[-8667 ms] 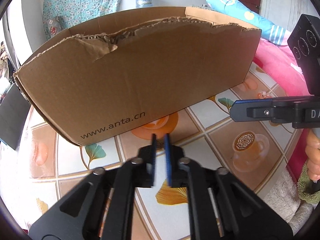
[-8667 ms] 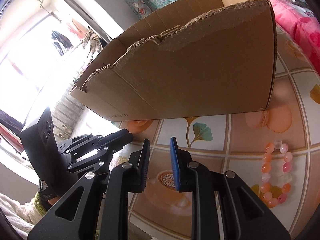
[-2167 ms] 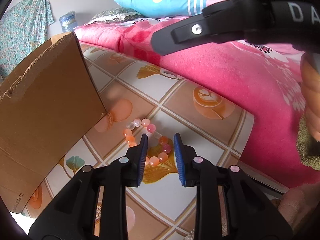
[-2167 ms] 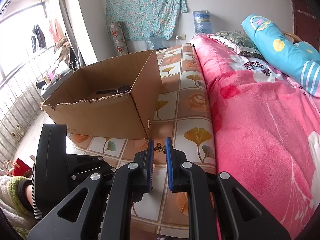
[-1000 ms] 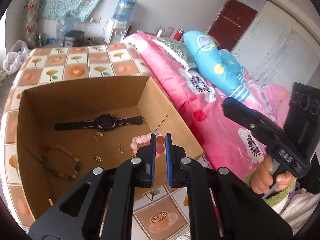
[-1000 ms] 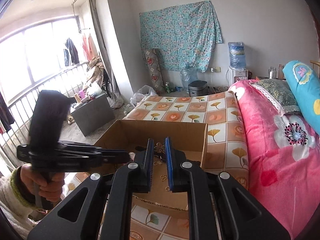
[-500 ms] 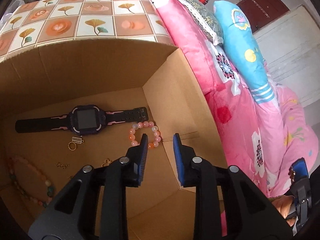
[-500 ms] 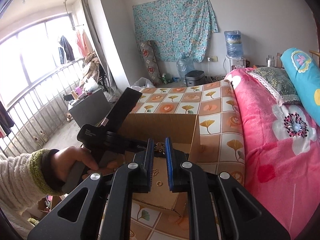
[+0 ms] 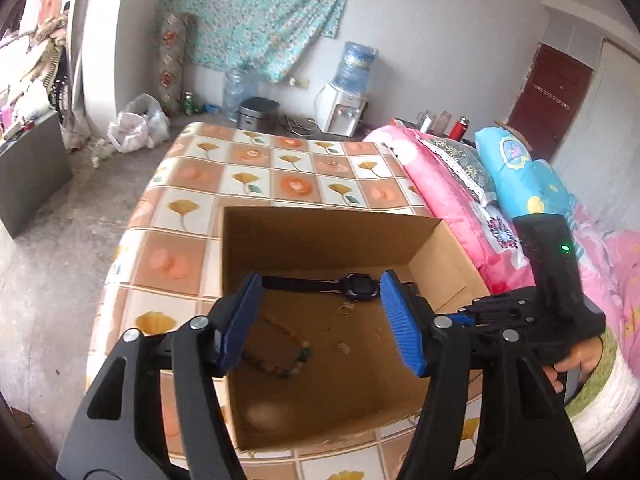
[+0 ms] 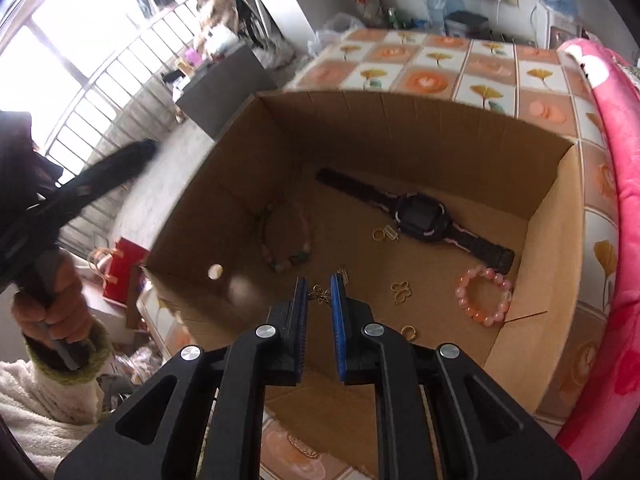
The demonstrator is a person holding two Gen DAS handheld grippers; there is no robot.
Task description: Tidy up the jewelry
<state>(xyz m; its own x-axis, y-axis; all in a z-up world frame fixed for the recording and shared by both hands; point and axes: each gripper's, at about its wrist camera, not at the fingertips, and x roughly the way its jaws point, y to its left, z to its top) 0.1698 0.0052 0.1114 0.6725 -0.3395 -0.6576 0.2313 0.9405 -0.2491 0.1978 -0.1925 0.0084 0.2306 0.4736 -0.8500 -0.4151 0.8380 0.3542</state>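
Cardboard box: open on the tiled cloth, beside the pink blanket; it serves as the collecting place for the jewelry.
Left gripper: jaws opening, spread wide with nothing between them; it hangs over the box's near wall, away from the pieces.
Dark bead necklace: lies on the box floor toward the left wall; counts as put away.
Black watch: lies flat across the back of the floor, strap stretched out; put away.
Small gold charms: scattered loose on the floor around the watch and in front of it.
Right gripper: jaws pressed nearly together, pinching a small gold butterfly charm above the box floor.
Pink bead bracelet: rests on the floor near the right wall, just beside the watch strap's end.
Progress: most pieces seem to be in; the pinched charm is the piece left to drop.
Unknown: whether more jewelry waits outside the box cannot be told.
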